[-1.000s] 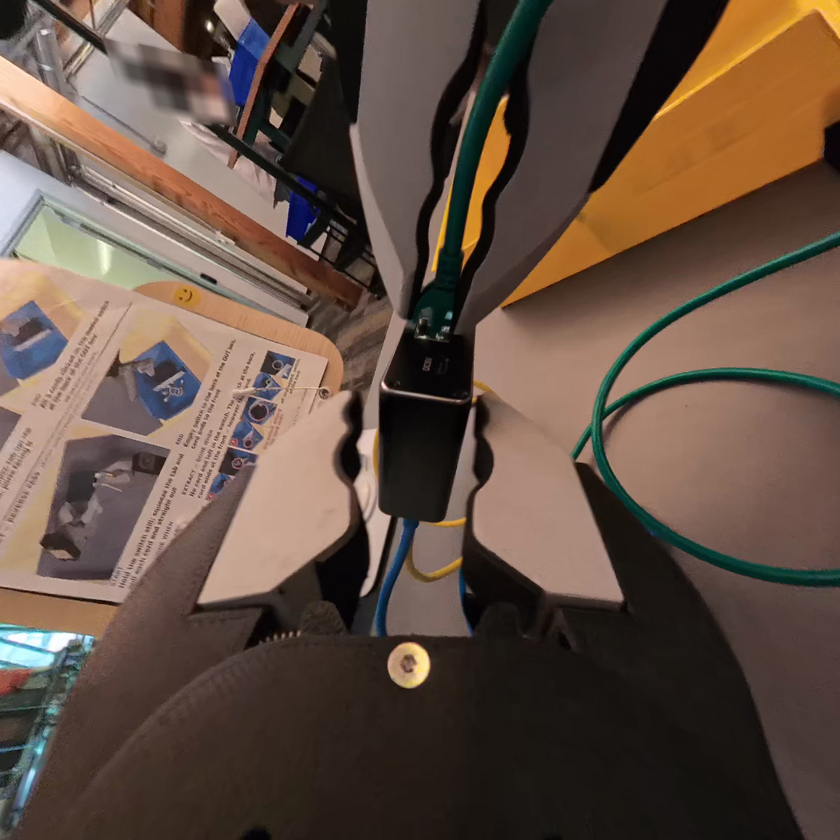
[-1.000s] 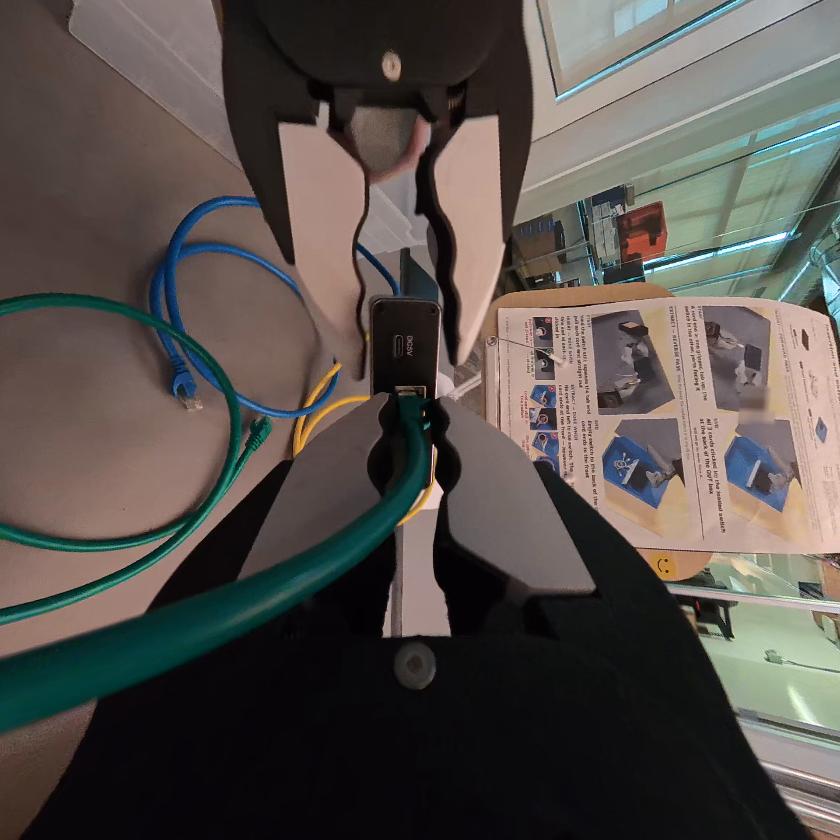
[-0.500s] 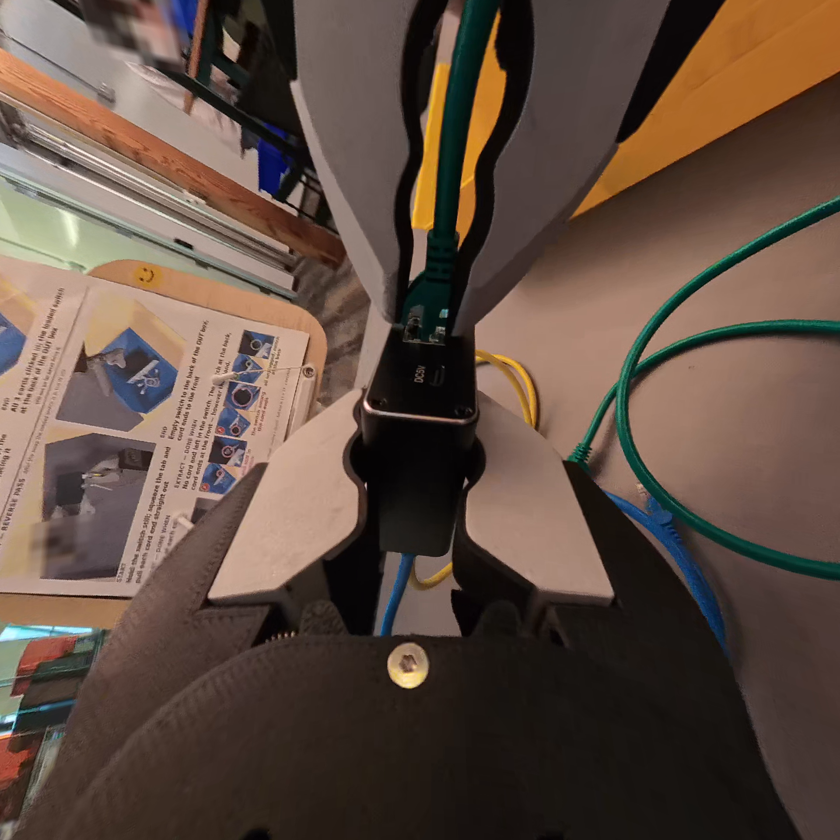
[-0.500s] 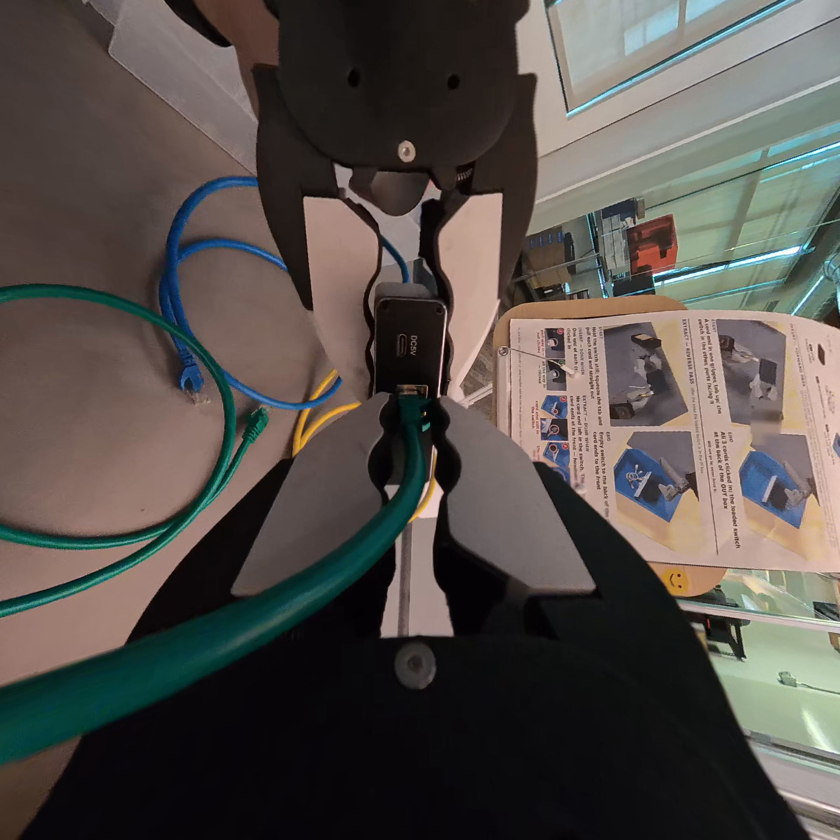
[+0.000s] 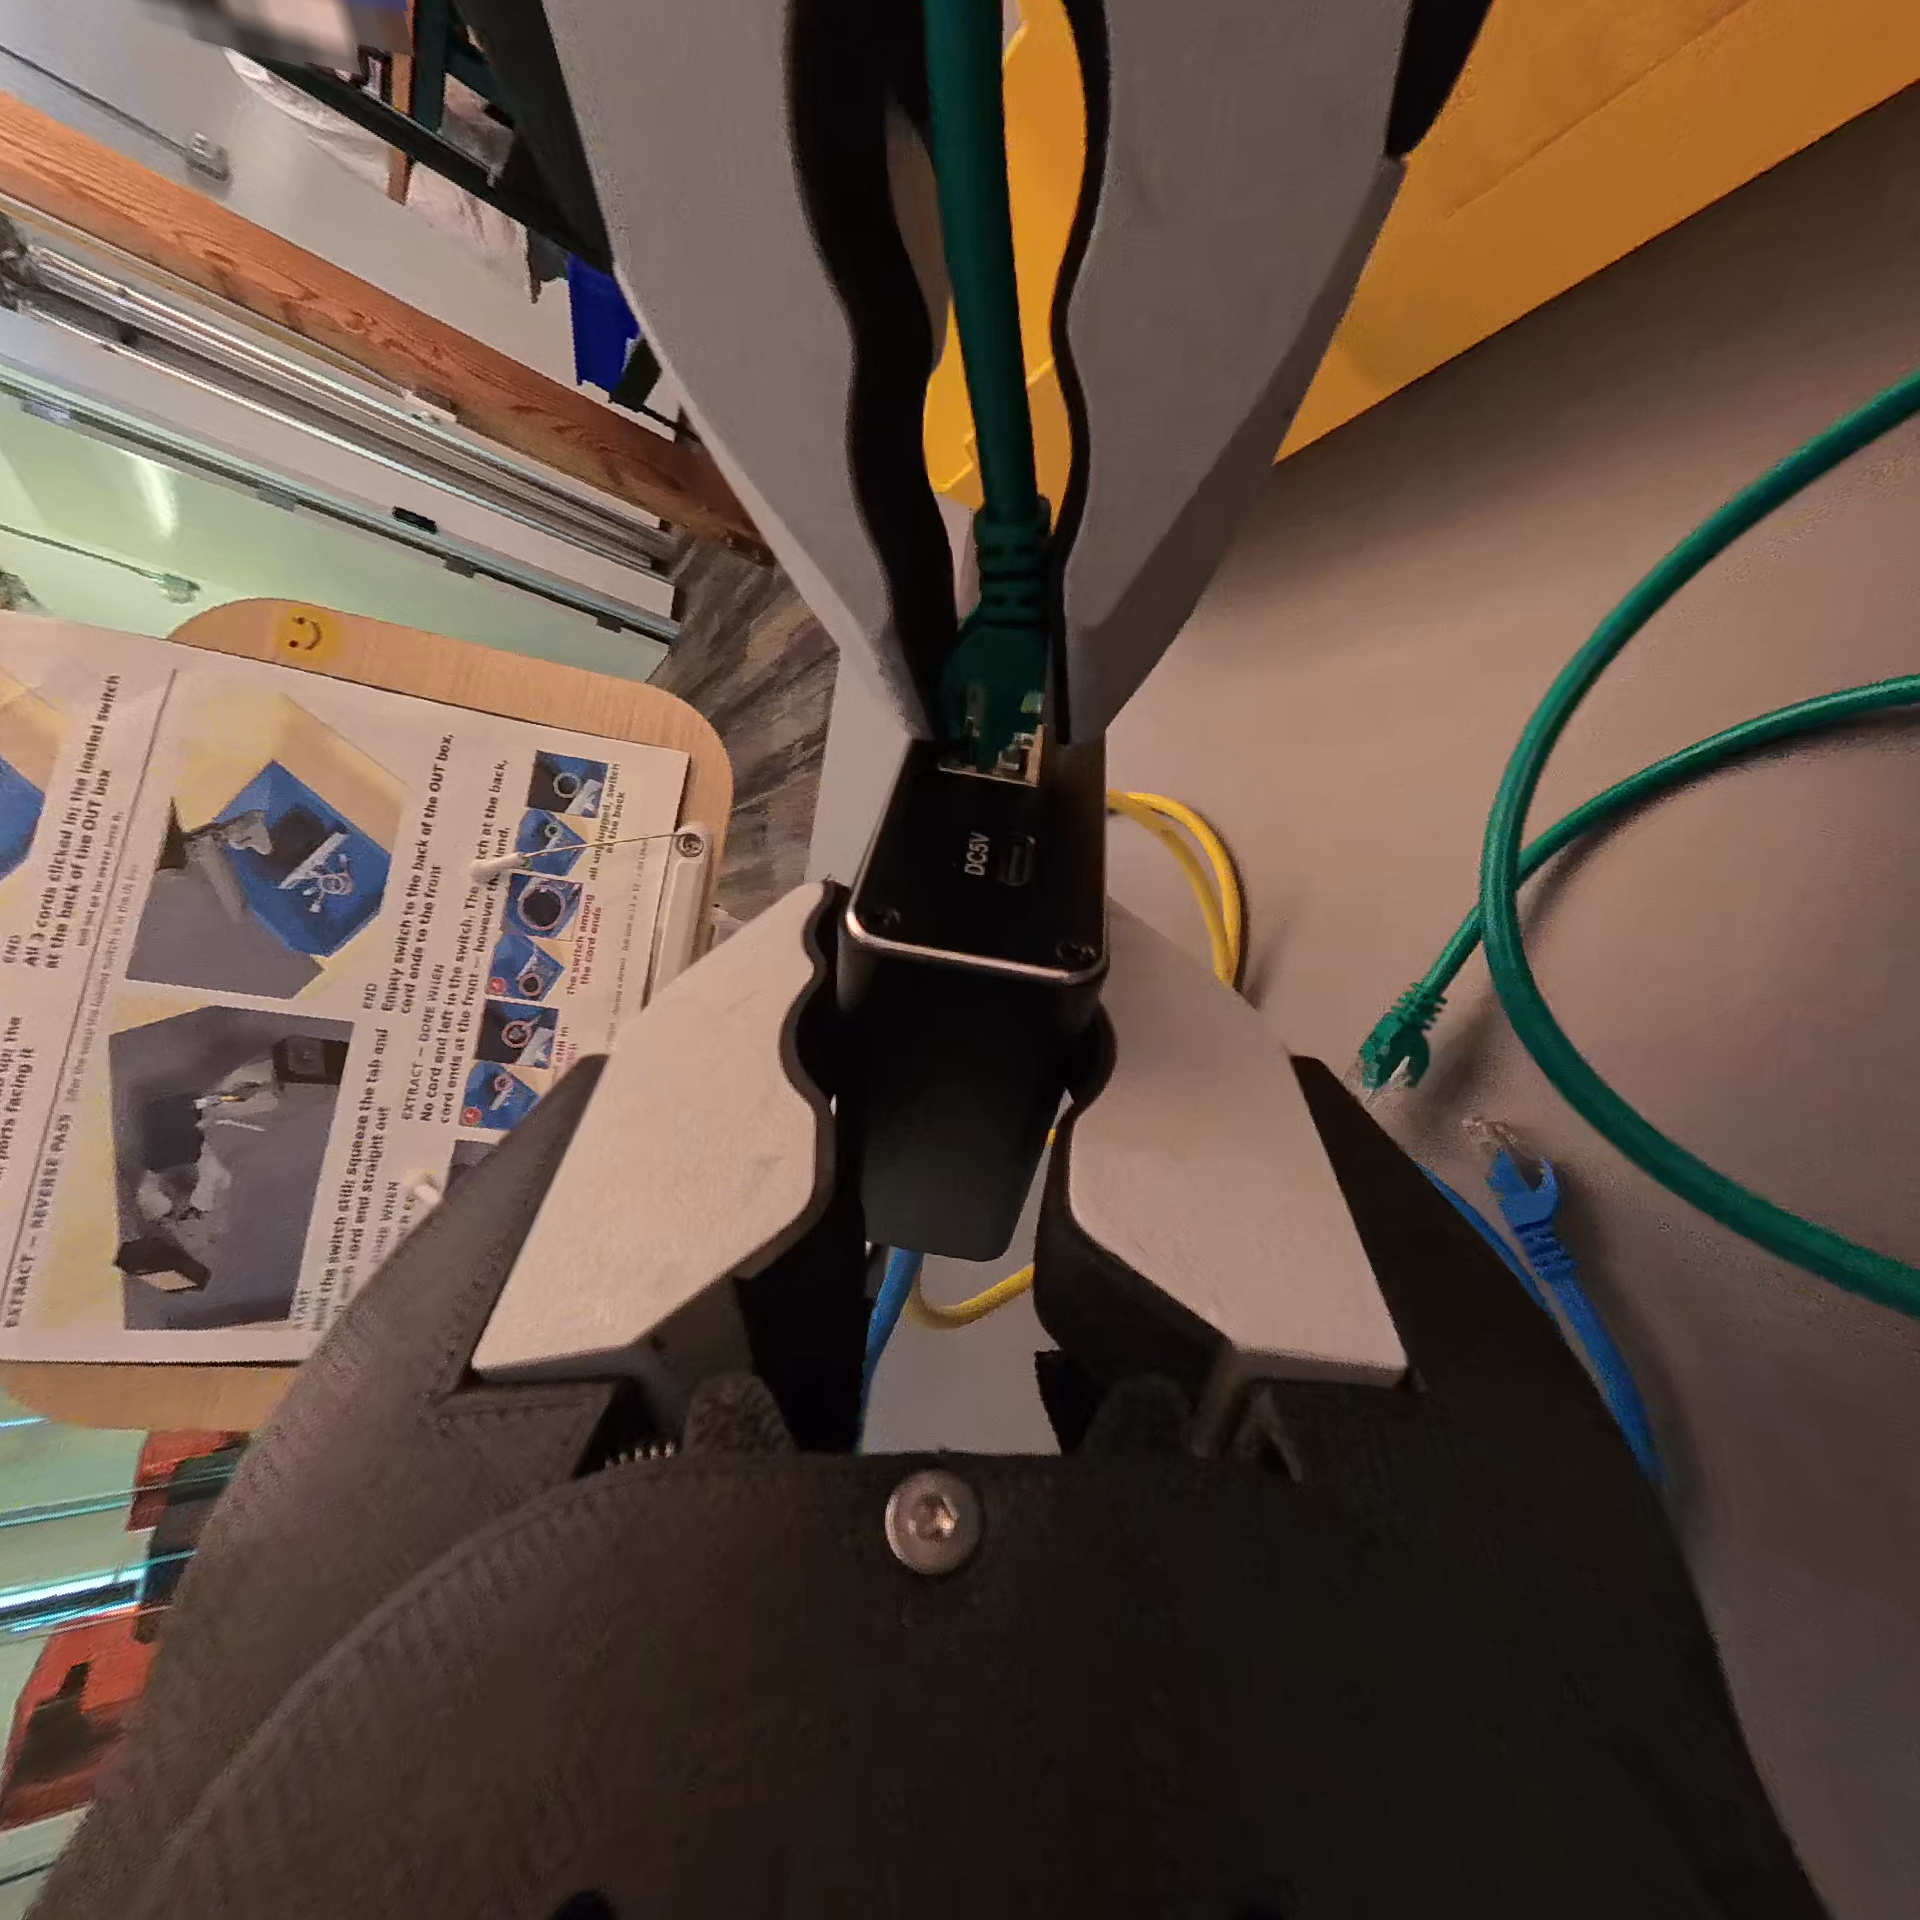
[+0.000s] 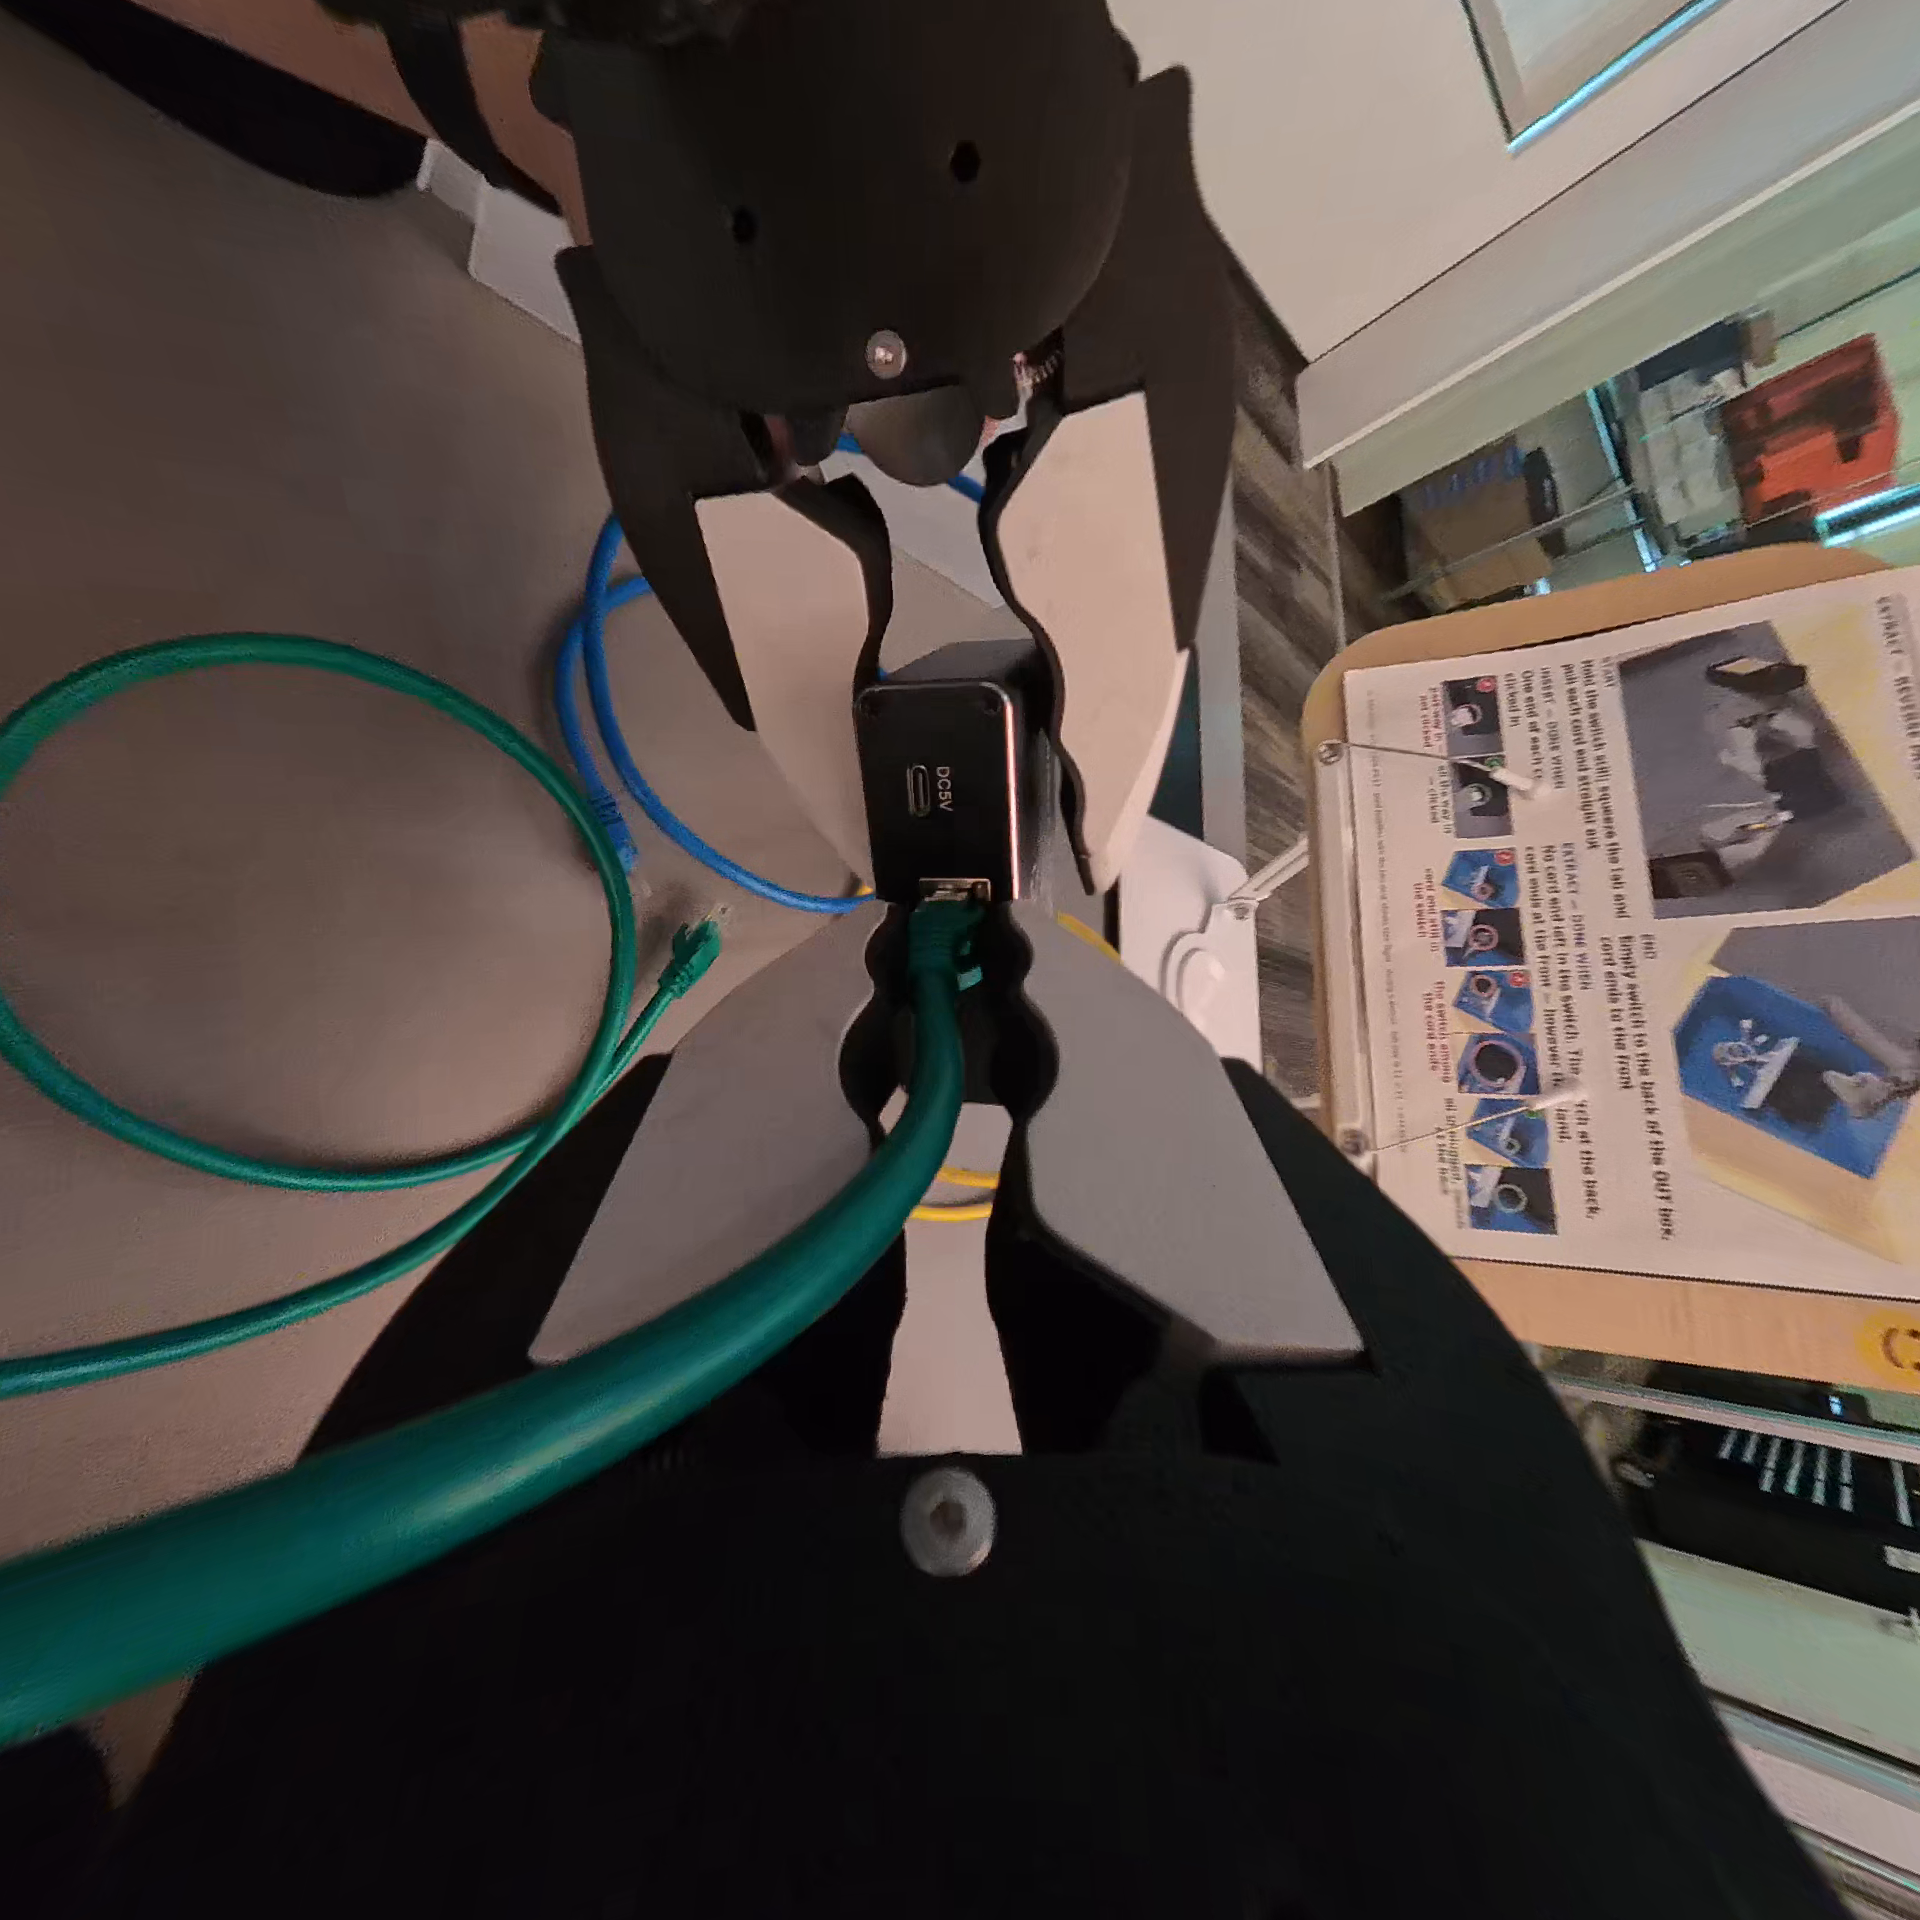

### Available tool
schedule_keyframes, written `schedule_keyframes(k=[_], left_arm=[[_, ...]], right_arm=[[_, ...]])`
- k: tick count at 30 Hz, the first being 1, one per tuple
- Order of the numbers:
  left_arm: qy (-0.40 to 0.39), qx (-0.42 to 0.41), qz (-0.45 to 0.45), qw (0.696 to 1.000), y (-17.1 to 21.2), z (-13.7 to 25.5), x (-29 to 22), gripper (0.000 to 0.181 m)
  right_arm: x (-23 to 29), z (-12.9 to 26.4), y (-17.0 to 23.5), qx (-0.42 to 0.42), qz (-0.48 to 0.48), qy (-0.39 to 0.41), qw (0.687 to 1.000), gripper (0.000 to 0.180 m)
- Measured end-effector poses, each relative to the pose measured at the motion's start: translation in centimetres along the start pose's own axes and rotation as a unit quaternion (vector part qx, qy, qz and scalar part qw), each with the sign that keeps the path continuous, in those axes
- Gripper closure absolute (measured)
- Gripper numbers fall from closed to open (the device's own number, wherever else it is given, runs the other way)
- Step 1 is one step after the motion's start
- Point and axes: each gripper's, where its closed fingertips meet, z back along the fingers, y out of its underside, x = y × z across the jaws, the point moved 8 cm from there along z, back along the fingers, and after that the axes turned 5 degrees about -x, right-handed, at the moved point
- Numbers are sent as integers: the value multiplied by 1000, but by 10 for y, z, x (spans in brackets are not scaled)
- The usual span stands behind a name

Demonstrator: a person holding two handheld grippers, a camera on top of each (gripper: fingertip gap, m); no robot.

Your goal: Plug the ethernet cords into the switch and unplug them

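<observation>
My left gripper (image 5: 966, 935) is shut on the black switch (image 5: 966, 1070) and holds it by its two long sides. My right gripper (image 6: 948, 930) is shut on the green cord's plug (image 6: 940, 935). The plug's tip sits in a port at the end of the switch (image 6: 940, 800); I cannot tell how deep. In the left wrist view the right gripper (image 5: 997, 727) comes in from the top with the green plug (image 5: 997, 665) between its fingers. In the right wrist view the left gripper (image 6: 971, 862) reaches in from the top.
The green cord's loose end (image 5: 1397, 1039) and a blue plug (image 5: 1522, 1195) lie on the grey table at the right. A blue cord (image 6: 603, 748) and a yellow cord (image 5: 1195, 862) lie under the switch. An instruction sheet (image 6: 1662, 935) lies on a wooden board; a yellow box (image 5: 1558, 156) stands behind. My hands' fingertips stand some 4 cm from each other.
My left gripper's fingers have closed onto the sides of the switch. My right gripper has stayed shut on the green plug at the port.
</observation>
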Motion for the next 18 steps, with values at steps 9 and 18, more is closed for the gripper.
schedule_keyframes(k=[9, 18], left_arm=[[-63, -10, 180, 982, 35, 49, 64, 144], [-88, -2, 177, 980, 27, 79, 79, 144]], right_arm=[[8, -2, -14, -3, 18, -39, 999, 166], [-47, 81, 42, 119, -183, 180, 959, 166]])
